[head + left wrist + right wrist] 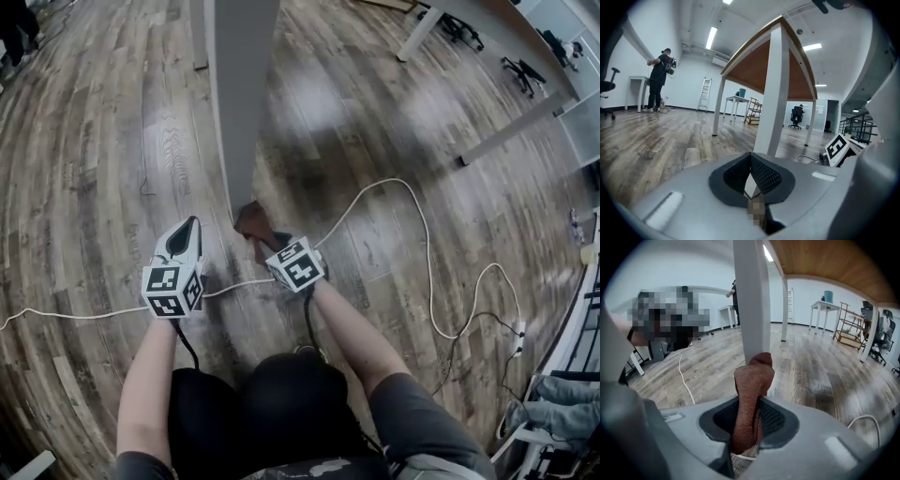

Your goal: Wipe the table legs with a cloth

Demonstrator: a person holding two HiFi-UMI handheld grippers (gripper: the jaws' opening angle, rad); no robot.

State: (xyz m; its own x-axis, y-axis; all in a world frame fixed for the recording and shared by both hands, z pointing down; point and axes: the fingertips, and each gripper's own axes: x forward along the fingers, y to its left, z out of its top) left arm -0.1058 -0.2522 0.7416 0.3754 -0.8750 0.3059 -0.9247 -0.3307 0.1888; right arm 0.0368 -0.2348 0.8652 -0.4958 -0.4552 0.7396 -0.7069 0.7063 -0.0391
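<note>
The right claw (749, 420) is clamped on a reddish-brown cloth (752, 380). The cloth's bunched top presses against the lower part of the white table leg (751, 301), close to the wooden floor (112, 150). In the head view the cloth sits at the foot of the leg, just beyond the right claw. The left claw (750, 174) has its two sides together with nothing between them. It hangs just left of the right claw, pointing toward the leg but apart from it. A white cable (427, 253) lies across the floor beneath both claws and loops away to the right. The tabletop's brown underside (761, 65) shows above the leg. A person (658, 79) stands far off on the left.
</note>
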